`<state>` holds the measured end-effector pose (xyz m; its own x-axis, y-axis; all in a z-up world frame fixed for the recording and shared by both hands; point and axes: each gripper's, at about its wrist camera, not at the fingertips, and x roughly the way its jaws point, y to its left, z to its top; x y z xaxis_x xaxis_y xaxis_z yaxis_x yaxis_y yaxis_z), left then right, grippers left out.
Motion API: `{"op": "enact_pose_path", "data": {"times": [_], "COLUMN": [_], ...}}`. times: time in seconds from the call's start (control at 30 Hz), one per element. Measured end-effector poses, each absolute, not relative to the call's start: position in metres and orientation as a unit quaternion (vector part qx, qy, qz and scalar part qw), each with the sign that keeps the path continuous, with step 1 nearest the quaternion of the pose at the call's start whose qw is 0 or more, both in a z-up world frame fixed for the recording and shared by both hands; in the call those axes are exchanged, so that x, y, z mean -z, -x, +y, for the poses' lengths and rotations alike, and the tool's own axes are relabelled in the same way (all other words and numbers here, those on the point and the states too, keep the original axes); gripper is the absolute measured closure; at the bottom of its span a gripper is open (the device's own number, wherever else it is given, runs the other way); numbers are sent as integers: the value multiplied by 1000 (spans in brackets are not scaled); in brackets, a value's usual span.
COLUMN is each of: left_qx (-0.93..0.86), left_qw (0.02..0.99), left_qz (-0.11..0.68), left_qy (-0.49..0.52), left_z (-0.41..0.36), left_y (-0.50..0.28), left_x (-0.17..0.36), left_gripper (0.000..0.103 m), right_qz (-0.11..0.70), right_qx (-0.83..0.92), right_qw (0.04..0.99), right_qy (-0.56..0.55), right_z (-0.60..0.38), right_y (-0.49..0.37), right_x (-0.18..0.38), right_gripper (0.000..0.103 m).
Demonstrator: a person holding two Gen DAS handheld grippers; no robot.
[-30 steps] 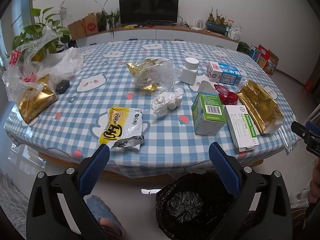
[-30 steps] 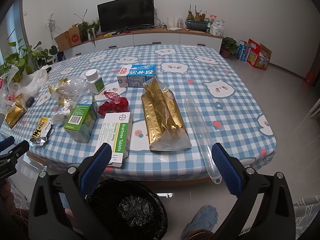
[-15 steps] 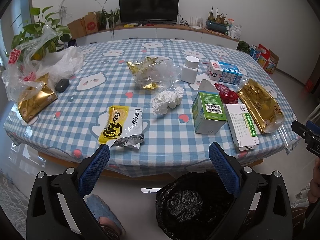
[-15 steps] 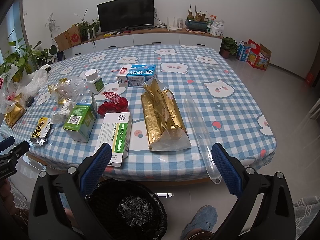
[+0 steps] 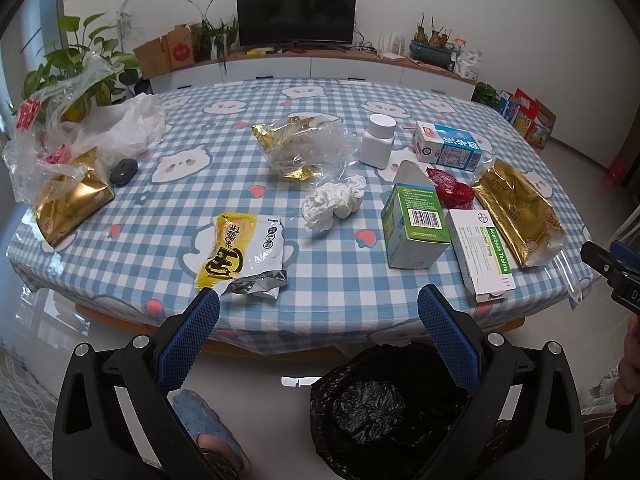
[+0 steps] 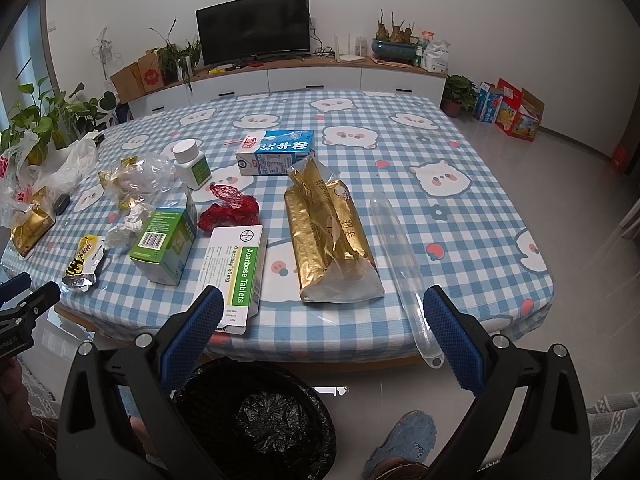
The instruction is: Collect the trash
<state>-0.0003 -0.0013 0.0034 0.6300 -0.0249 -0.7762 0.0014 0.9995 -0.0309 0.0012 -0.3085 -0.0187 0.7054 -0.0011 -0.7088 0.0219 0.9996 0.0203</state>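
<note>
Checked worktop [image 5: 320, 96] cluttered; bin [image 5: 384, 408] on floor at near edge. Both grippers, left [image 5: 319, 310] and right [image 6: 323, 312], fingers wide, empty. Risk: tube [image 6: 396, 248] overhangs near edge, may roll off; wrapper [image 5: 244, 252] may slip from the fingers.

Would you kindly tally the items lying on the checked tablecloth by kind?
Cardboard boxes: 3 (green box, Acarbose box, milk carton)
Foil or plastic wrappers and bags: 7 (yellow packet, clear wrapper, red wrapper, gold bag, left gold bag, white bag, clear sleeve)
Crumpled tissue: 1
White bottle: 1
Dark puck: 1
Total: 13
</note>
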Motion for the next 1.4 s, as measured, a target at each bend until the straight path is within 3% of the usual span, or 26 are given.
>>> {"op": "enact_pose_path", "data": {"times": [0.8,1.4], "left_qx": [-12,-45], "left_qw": [898,866], "left_qz": [440,497], "left_qy": [9,20], "left_z": [13,68], "left_y": [-16,-80], "left_x": [-3,45], "left_gripper": [6,6], "right_qz": [385,447], "right_qx": [-17,-16], "right_qw": [923,894], "right_qy": [3,27], "right_z": [-287,-224], "right_y": [-13,-69], "right_x": [15,64], "right_gripper": [8,8]}}
